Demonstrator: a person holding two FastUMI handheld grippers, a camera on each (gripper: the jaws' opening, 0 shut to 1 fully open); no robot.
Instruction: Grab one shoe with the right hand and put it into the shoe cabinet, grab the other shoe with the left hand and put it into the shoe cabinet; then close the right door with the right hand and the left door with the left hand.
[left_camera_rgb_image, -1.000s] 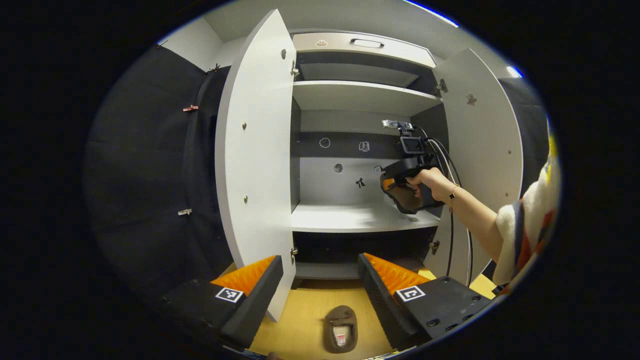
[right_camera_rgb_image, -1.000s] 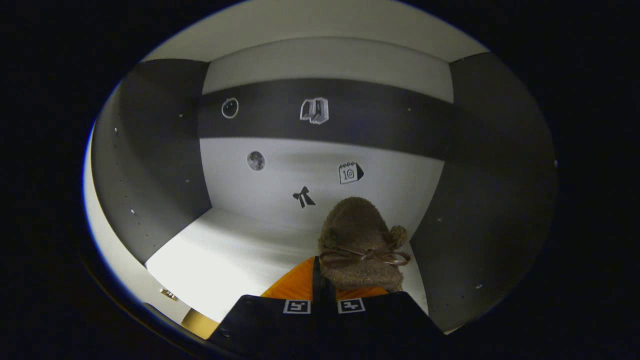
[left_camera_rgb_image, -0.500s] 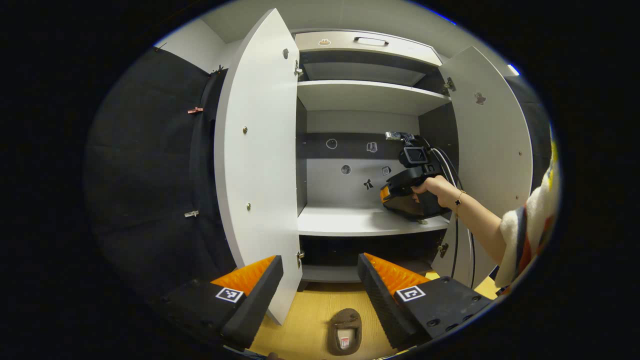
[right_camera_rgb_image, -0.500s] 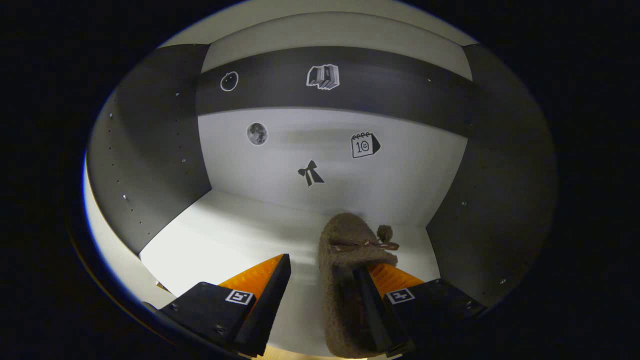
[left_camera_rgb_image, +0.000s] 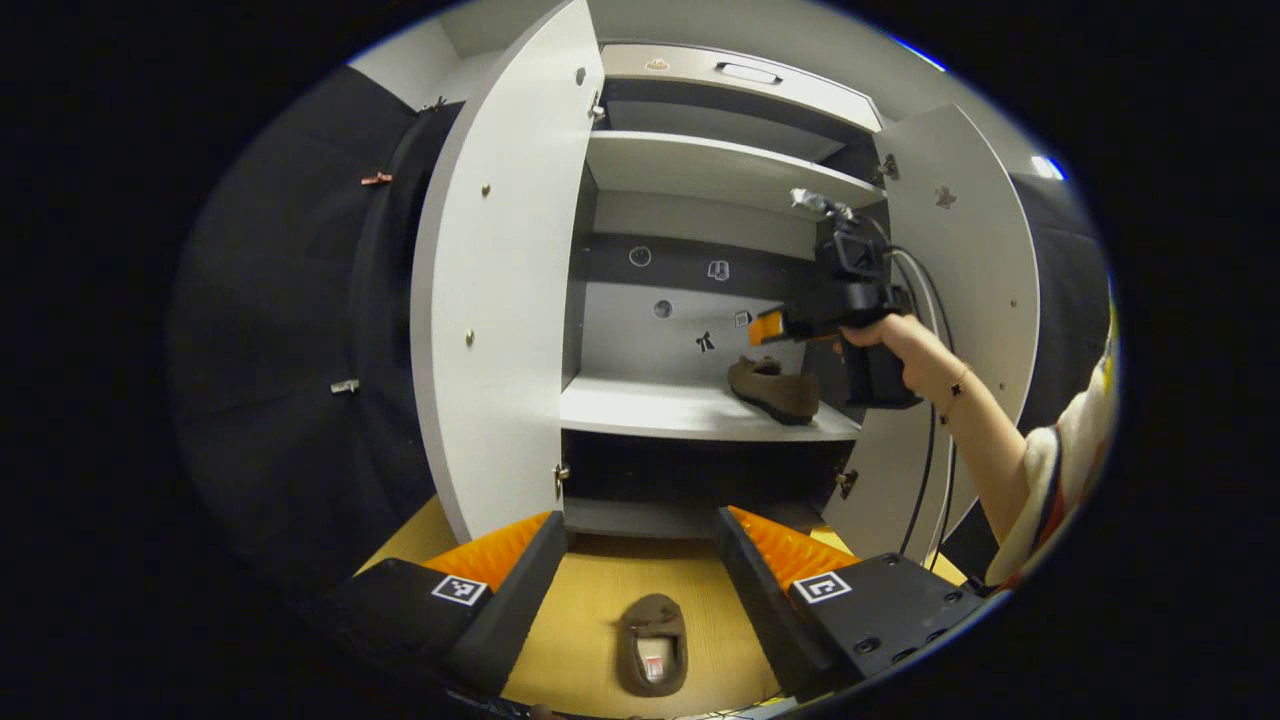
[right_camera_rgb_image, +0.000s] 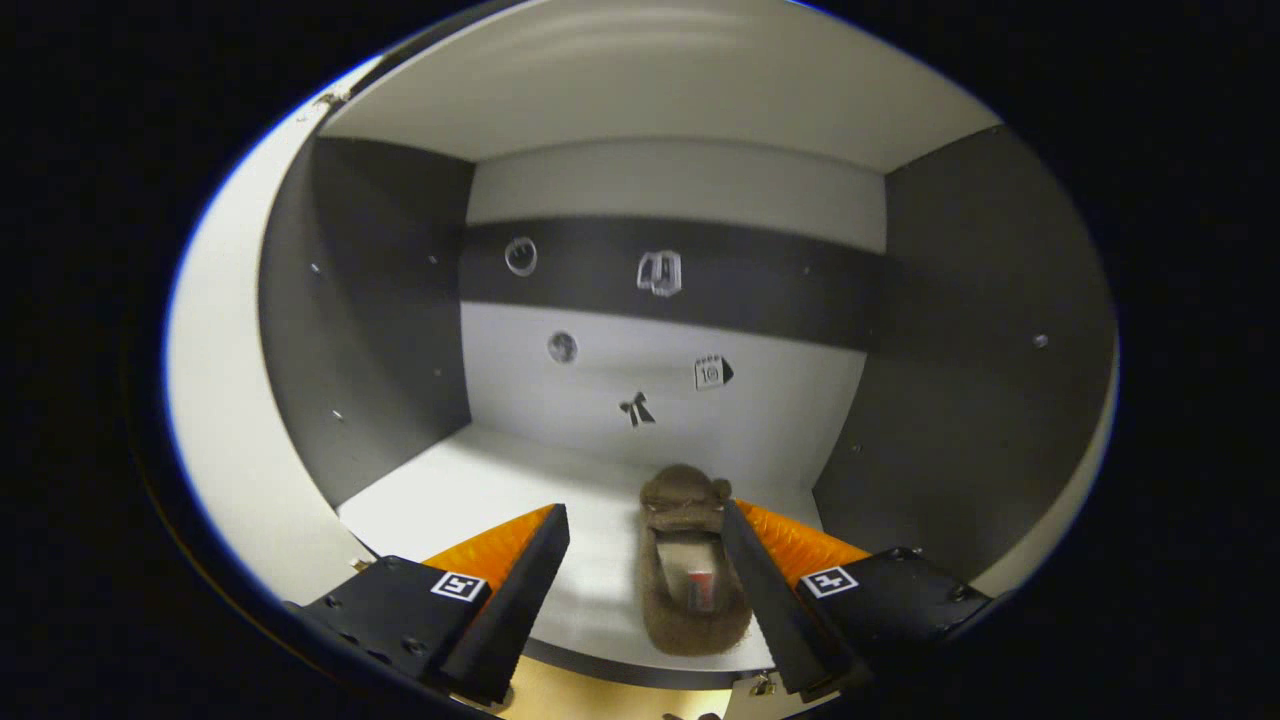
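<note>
Both jaws gaping; left gripper (left_camera_rgb_image: 630, 560) is hovering over 1 soft, light floor shoe (left_camera_rgb_image: 651, 643); pinch its heel rim.

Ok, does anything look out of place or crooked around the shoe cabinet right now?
Nothing looks damaged. One fuzzy brown slipper lies flat on the white middle shelf, near its right wall. Its mate, the brown slipper on the wooden floor, waits before the left gripper.

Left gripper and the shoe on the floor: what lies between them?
Nothing: in the left gripper view the left gripper hangs open over the shoe, with bare wooden floor between its fingers and around the shoe.
</note>
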